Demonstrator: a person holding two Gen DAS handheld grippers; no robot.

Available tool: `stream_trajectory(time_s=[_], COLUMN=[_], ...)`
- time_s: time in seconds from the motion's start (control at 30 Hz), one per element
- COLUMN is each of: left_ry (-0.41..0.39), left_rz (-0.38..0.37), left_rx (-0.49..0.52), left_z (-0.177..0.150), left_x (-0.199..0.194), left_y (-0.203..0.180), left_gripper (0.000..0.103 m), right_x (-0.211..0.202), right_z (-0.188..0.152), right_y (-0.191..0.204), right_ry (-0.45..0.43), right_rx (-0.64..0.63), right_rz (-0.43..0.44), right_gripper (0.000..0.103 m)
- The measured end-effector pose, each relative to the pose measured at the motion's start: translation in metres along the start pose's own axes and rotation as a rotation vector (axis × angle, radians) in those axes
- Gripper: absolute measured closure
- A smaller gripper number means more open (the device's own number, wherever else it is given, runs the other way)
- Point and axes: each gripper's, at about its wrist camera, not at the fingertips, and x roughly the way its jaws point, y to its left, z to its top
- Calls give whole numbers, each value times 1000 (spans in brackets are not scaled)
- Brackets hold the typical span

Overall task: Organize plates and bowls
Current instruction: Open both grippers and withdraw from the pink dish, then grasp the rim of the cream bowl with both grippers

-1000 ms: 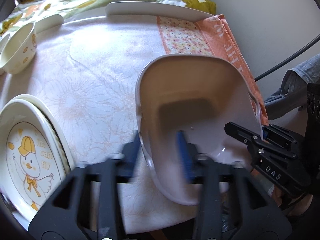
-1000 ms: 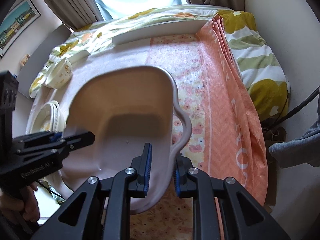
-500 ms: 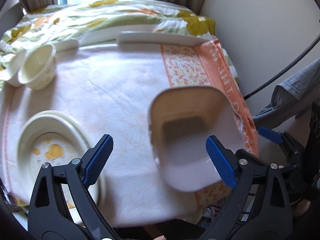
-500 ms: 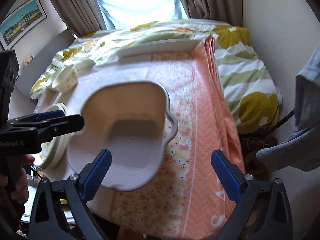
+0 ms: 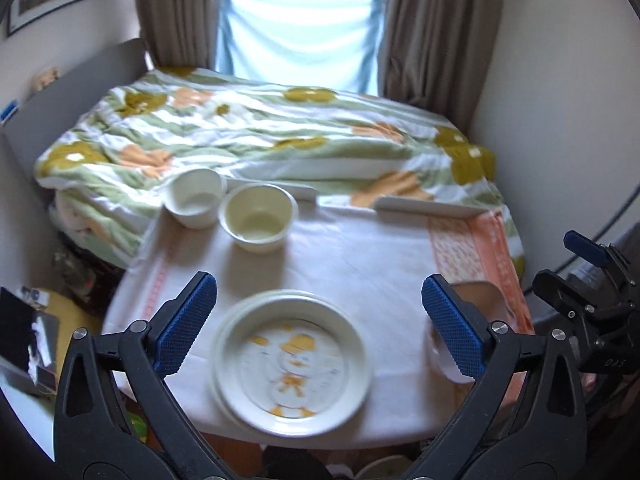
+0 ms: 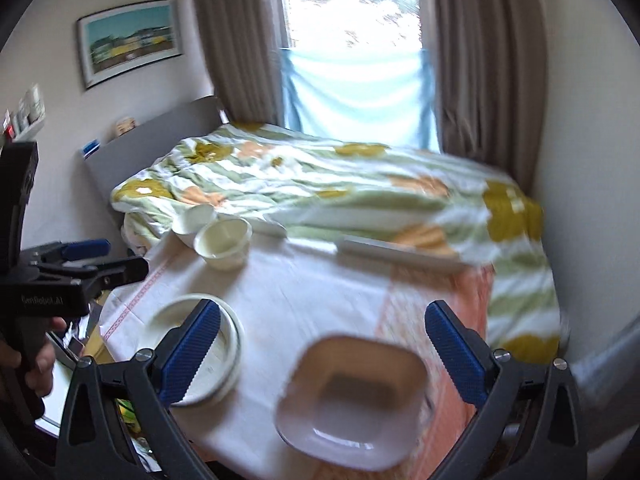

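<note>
The bed [image 5: 260,128] with its floral duvet filled the far side of both views, directly behind the table [image 5: 352,264]. The table carried a pale cloth, with an orange patterned strip along its right side.

The square dish [image 6: 352,400] was the largest piece of tableware. It rested upright on the near right part of the table, at the seam between pale cloth and orange strip. Nothing gripped it.

The duck-print plate [image 5: 292,364] sat at the near left, on top of at least one more plate, forming a short stack. The stack and the square dish stood apart.

Two small bowls occupied the far left edge: a cream bowl [image 5: 258,222] and a white bowl [image 5: 196,200], just beside each other, possibly touching – not nested.

The left gripper [image 5: 316,324] hovered above the plate stack, jaws spread wide, holding nothing. The right gripper [image 6: 320,356] hovered above the square dish, jaws equally wide, also empty.

Progress assessment: the plates appeared grouped and the square dish appeared placed. The two bowls remained separate – stacking them was probably the outstanding step. Whether the square dish belonged with the plate stack could not be determined.
</note>
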Motion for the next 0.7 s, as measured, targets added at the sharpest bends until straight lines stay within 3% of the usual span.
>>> stream_trajectory(time_s=[0.13, 0.27, 0.47, 0.57, 0.7], left_ry=[-26, -49, 50, 127, 211], left_rz=[59, 126, 70, 4, -55], left_rx=[-10, -37, -77, -124, -188], left_z=[17, 36, 52, 53, 52], left_x=[-2, 6, 52, 90, 142], left_y=[39, 84, 134, 152, 173], left_gripper=[1, 1, 1, 1, 4], right_x=[15, 38, 113, 153, 197], right_z=[37, 63, 80, 79, 77], right_y=[23, 44, 71, 74, 74], right_ry=[-4, -4, 125, 182, 255], right_rx=[26, 11, 20, 96, 165], right_rz=[49, 9, 18, 64, 60], right_gripper=[1, 1, 1, 1, 5])
